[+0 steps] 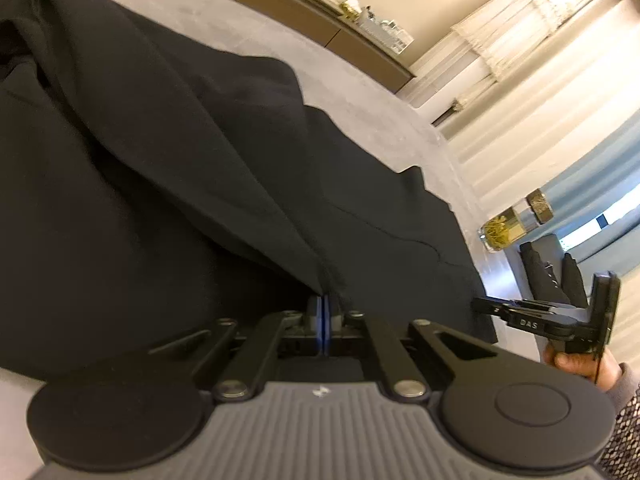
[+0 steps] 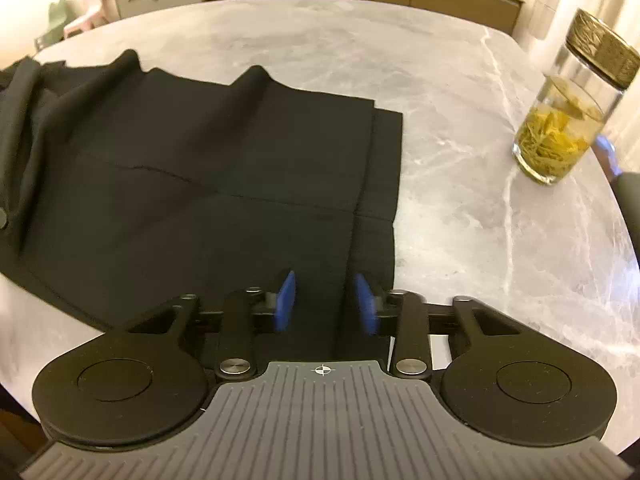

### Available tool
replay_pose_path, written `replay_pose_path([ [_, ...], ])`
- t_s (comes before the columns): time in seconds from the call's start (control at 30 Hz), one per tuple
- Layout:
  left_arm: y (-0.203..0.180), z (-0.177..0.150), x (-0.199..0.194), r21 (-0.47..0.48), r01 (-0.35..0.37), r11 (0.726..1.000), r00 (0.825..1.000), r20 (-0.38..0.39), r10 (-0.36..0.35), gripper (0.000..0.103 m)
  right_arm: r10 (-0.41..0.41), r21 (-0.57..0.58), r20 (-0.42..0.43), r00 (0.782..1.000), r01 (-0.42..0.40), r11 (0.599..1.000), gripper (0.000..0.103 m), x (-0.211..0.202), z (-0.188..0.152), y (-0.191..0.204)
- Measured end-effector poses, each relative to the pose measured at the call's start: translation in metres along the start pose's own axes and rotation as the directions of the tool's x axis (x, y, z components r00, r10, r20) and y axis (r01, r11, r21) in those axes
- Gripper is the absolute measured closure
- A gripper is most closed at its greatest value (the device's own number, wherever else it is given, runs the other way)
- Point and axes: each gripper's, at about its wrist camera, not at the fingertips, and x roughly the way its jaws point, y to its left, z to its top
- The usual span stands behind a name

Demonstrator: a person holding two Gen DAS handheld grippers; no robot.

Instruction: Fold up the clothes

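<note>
Left gripper [image 1: 323,312]: nearest the left camera, low in the centre of the frame. Its blue pads are pressed together on a pinch of black garment [image 1: 180,152], which rises from the jaws in a taut ridge.

Right gripper [image 2: 326,300]: low centre of its own view. The jaws stand parted with a gap between the blue pads, poised over the garment's near edge, gripping nothing.

Person's hand [image 1: 576,360]: lower right of the left view, holding the right gripper's handle, a patterned sleeve behind it.

Garment: dark cloth spread on a grey marble table [image 2: 460,200], flat and seamed at centre, bunched into folds at upper left. It may be trousers; the dark fabric hides detail.

Glass jar [image 2: 568,120]: right edge, well apart from the cloth, yellow contents, dark lid.

Step in hand: probably securing two holds before a fold.

Next move: the right jaws must close on the edge, then both hands lift evenly.
</note>
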Motion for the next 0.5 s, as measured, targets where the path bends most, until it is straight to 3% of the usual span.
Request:
replay_pose_path([
  [0.07,0.004,0.0,0.004,-0.02,-0.024,1.0,1.0,-0.018,0.024,0.101,-0.021,-0.043,-0.002,1.0,0.021,0.999,0.103,-0.001,0.0,0.006],
  [0.23,0.011,-0.001,0.002,-0.042,-0.044,0.998,0.999,-0.022,0.043,0.096,-0.101,-0.084,0.007,0.995,0.101,0.991,0.103,-0.009,-0.005,0.001],
  [0.5,0.009,-0.003,0.0,-0.012,-0.06,0.998,0.998,-0.02,0.06,0.097,-0.084,-0.069,-0.022,0.996,0.082,0.994,0.103,-0.009,-0.008,-0.01],
])
